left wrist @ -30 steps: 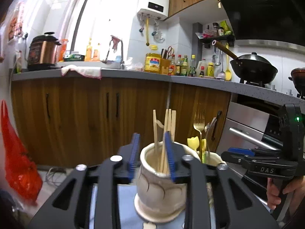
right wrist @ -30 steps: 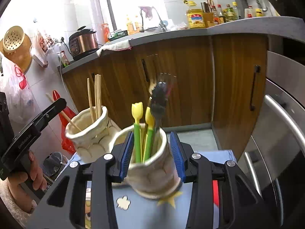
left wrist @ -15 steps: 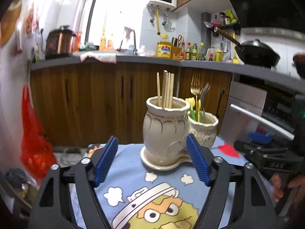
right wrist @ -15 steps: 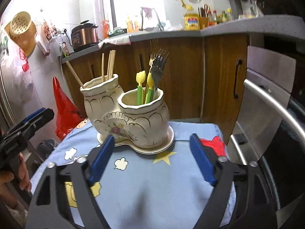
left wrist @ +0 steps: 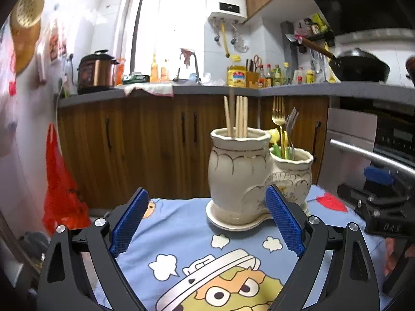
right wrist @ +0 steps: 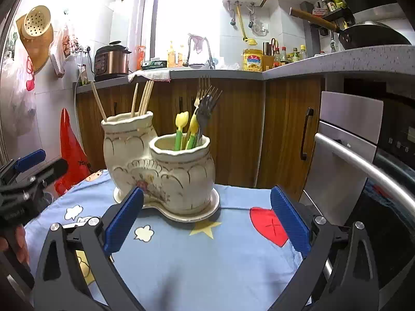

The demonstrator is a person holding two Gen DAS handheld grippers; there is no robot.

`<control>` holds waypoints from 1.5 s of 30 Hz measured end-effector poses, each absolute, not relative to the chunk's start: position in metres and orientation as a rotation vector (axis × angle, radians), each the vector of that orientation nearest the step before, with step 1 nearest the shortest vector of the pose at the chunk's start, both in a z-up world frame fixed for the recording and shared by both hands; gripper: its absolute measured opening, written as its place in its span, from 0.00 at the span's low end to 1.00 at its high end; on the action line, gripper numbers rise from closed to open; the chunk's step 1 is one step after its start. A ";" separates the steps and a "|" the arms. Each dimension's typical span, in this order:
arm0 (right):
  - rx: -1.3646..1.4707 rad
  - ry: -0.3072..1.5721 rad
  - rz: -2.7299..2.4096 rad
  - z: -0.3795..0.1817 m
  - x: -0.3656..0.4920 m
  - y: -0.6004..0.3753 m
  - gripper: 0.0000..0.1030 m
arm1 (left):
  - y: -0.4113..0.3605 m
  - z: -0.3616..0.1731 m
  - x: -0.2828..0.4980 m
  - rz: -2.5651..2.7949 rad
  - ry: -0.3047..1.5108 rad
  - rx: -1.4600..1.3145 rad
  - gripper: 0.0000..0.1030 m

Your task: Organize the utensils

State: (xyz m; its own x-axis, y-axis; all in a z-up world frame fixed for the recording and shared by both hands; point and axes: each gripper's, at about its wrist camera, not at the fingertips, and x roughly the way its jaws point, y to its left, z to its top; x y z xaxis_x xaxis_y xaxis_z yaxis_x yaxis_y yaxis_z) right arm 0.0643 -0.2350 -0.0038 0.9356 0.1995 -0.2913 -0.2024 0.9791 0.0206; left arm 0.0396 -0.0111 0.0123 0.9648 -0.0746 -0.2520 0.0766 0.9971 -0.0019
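Observation:
A cream double-pot utensil holder [left wrist: 241, 176] [right wrist: 166, 165] stands on a blue cartoon cloth [left wrist: 197, 254] [right wrist: 207, 254]. Its taller pot holds several wooden chopsticks [left wrist: 237, 116] [right wrist: 142, 98]. Its shorter pot holds forks [left wrist: 281, 119] [right wrist: 205, 103] and yellow-green utensils [right wrist: 181, 129]. My left gripper [left wrist: 207, 223] is open and empty, just short of the holder. My right gripper [right wrist: 207, 217] is open and empty, in front of the holder. Each gripper shows in the other's view, the right one in the left wrist view [left wrist: 378, 207], the left one in the right wrist view [right wrist: 23, 181].
Wooden cabinets [left wrist: 145, 140] and a grey counter [left wrist: 207, 89] stand behind the table. An oven with a metal handle [right wrist: 363, 160] is at the right. A red bag [left wrist: 59, 189] hangs at the left. A wok [left wrist: 360, 67] sits on the stove.
Both grippers have let go of the holder's pots, opened wide and drawn back. The holder now stands on the cloth.

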 end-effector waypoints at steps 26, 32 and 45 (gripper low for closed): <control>-0.025 0.267 0.217 -0.004 0.057 -0.231 0.95 | -0.011 0.014 0.034 -0.019 0.230 0.025 0.89; -0.023 0.266 0.215 -0.004 0.057 -0.232 0.95 | -0.010 0.014 0.033 -0.009 0.224 0.023 0.89; -0.023 0.266 0.215 -0.004 0.057 -0.232 0.95 | -0.009 0.013 0.033 -0.001 0.230 0.022 0.89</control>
